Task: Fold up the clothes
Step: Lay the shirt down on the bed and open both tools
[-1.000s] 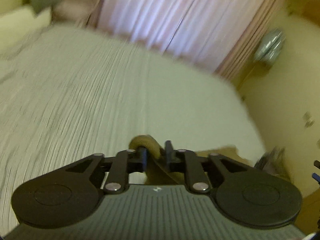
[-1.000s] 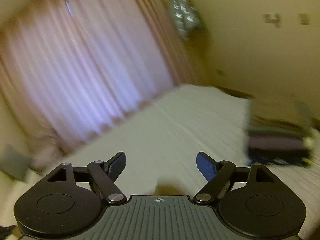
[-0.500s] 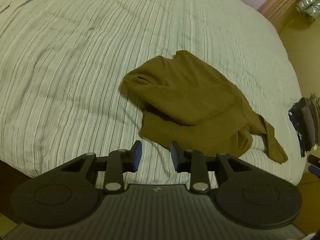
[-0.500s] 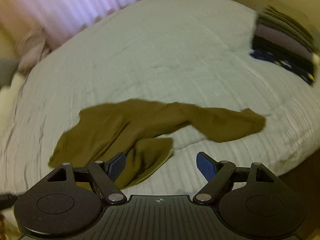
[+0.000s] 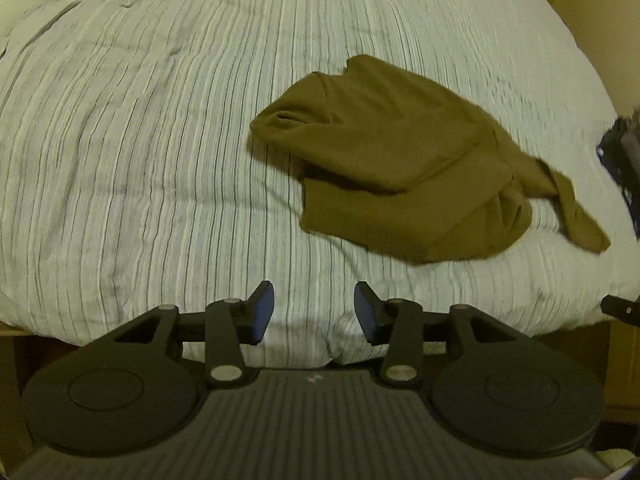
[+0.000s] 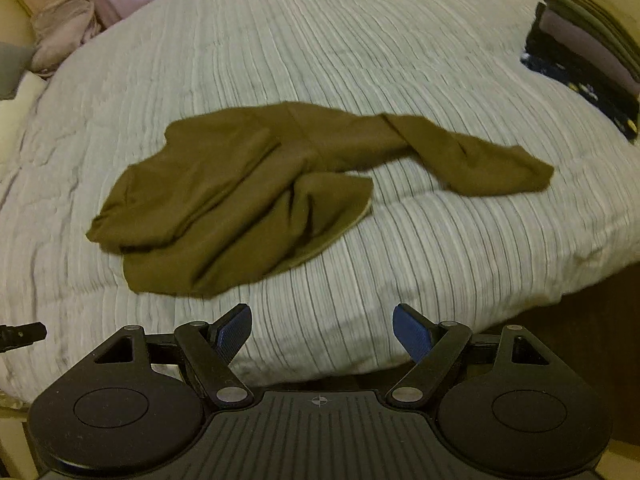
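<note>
A brown long-sleeved top (image 5: 404,168) lies crumpled on the striped bed cover (image 5: 140,140), one sleeve trailing to the right. In the right wrist view the same brown top (image 6: 248,200) spreads across the middle of the bed, its sleeve (image 6: 480,160) reaching right. My left gripper (image 5: 314,306) hangs over the bed's near edge, short of the top; its jaws are opening and nothing is between them. My right gripper (image 6: 322,326) is wide open, empty, also above the near edge just in front of the top's hem.
A stack of folded clothes (image 6: 588,52) sits at the bed's right edge, also seen as the dark stack (image 5: 622,152) in the left wrist view. A pinkish bundle (image 6: 64,28) and curtains lie at the far left. The bed cover (image 6: 360,40) stretches beyond the top.
Both cameras swung down from the curtains to the bed. The left gripper let go of the brown top, which now lies on the cover, and its jaws spread wider. The right gripper stayed open.
</note>
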Demonstrator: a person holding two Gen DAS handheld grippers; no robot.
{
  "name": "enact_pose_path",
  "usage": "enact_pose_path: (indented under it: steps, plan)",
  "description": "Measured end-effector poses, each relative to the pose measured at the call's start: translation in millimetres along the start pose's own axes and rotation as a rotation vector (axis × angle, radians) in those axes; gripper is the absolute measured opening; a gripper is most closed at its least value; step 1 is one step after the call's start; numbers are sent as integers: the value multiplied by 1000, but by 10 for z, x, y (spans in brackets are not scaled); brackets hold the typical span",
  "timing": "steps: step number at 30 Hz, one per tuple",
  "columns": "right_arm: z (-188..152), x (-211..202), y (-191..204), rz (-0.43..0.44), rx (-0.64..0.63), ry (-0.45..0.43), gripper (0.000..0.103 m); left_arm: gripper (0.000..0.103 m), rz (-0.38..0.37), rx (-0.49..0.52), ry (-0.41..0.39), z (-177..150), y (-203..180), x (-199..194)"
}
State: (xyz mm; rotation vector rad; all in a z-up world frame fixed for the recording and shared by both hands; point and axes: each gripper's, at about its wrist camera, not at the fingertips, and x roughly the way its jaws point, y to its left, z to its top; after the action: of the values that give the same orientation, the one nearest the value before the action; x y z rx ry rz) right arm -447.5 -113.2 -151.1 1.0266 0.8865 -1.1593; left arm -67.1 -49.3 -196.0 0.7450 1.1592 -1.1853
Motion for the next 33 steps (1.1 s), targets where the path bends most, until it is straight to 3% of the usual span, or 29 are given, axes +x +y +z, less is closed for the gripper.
enact_pose_path:
  steps: [12, 24, 33]
  plan:
    - [-169, 97, 223, -15, -2, 21, 81, 44, 7, 34, -8, -78, 72, -66]
    - [151, 281, 386, 11, -118, 42, 81, 46, 18, -69, -6, -58, 109, 14]
    - [612, 506, -29, 47, -123, 77, 81, 46, 32, -116, 15, 76, -234, 196]
